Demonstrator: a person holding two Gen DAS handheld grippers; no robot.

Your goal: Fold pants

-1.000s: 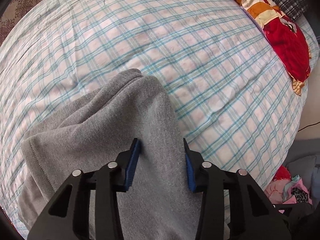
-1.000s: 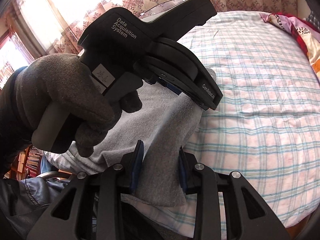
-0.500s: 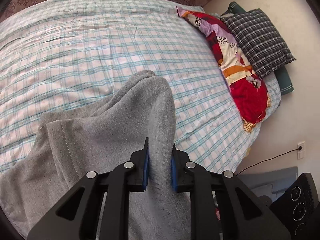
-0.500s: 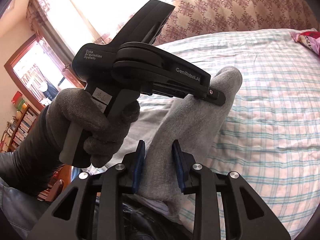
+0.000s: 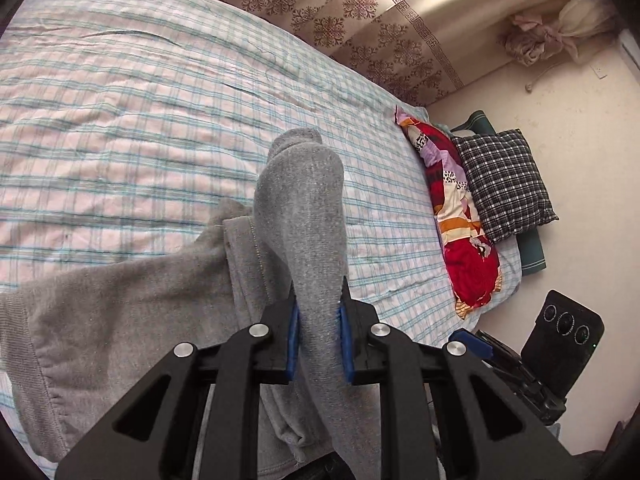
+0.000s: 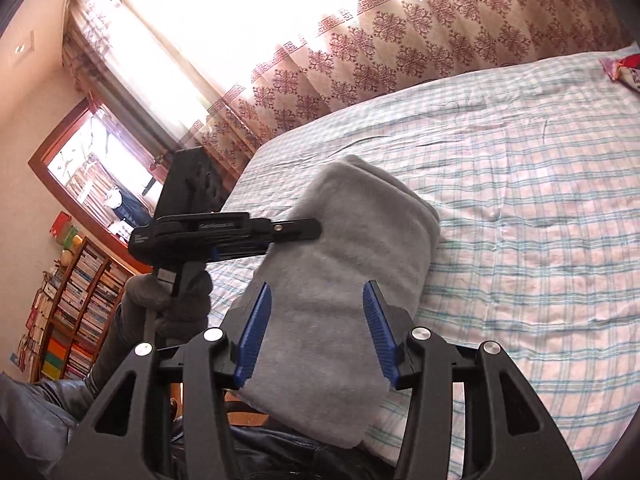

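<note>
Grey sweatpants [image 5: 140, 300] lie bunched on the plaid bed sheet [image 5: 120, 100]. My left gripper [image 5: 320, 340] is shut on a raised fold of them, the blue pads pinching the fabric, which stands up in a hump ahead of the fingers. In the right wrist view the same pants [image 6: 352, 248] hang as a broad grey band. My right gripper [image 6: 318, 328] has its jaws opening, and the cloth lies between the blue pads without being pinched. A gloved hand [image 6: 172, 304] holds the left gripper [image 6: 296, 230], whose tip meets the cloth's left side.
A red patterned pillow [image 5: 460, 220] and a checked pillow [image 5: 504, 184] lie at the bed's right end. A black device [image 5: 564, 332] stands on the floor beyond them. A patterned curtain [image 6: 440, 32] runs behind the bed, and a bookshelf [image 6: 72, 312] stands at the left.
The left gripper closed on the fold and carried it up and across the bed. The right gripper's jaws widened and let go of the cloth.
</note>
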